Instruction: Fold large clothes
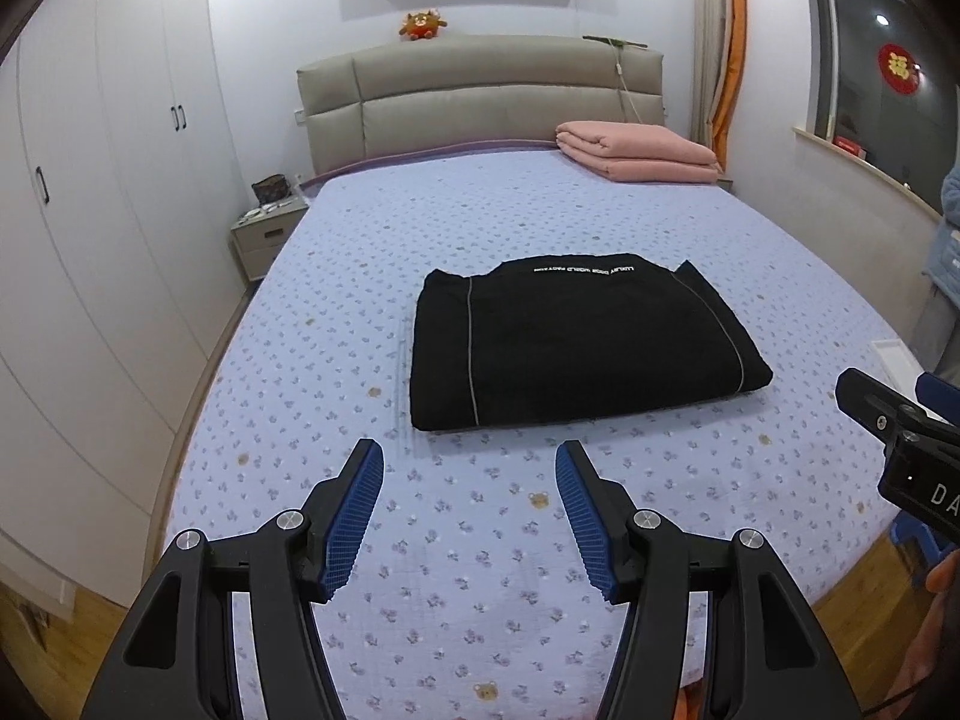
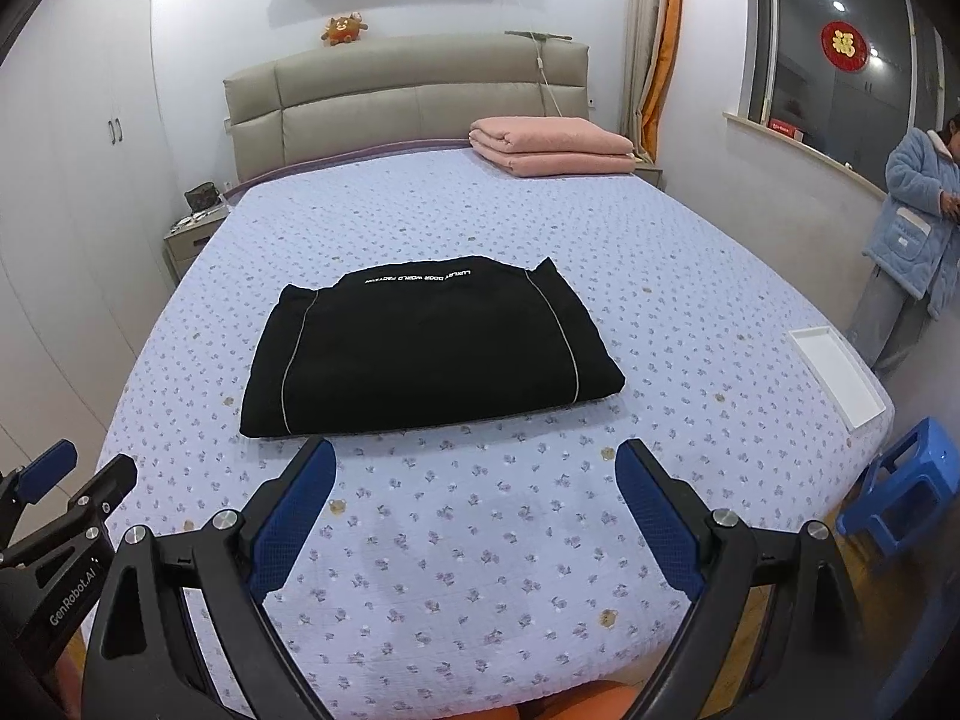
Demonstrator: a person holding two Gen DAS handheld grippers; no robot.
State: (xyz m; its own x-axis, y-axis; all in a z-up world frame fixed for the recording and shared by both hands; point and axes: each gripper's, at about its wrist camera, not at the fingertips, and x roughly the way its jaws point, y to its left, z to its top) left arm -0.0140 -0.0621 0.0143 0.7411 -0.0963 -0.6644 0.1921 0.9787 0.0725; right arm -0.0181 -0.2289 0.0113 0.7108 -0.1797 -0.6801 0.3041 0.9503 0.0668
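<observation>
black garment is seen lying on the bed, near the middle, folded into a compact rectangle; pale piping lines and a line of white lettering are visible on the top layer. edges are mostly squared, though a small corner pokes up at the far right and the far left edge looks slightly uneven

task is judged to be at or near its end: no loose sleeve or hem is seen trailing out. at most a tidy of that raised corner, or one more halving, might be left; this cannot be settled from the views

left gripper is held over bare sheet just short of the garment's near edge, jaws spread wide, nothing pinched. right gripper is likewise held back from the near edge, jaws spread wider, nothing between the pads. neither tool is touching the cloth

surroundings noted:
- folded pink blanket at the head of the bed, right side, well apart from the garment
- white tray on the right edge of the bed
- blue stool on the floor beside that edge
- a bystander in a blue quilted coat by the window
- nightstand and wardrobe on the left

nothing is seen lying between the grippers and the garment
</observation>
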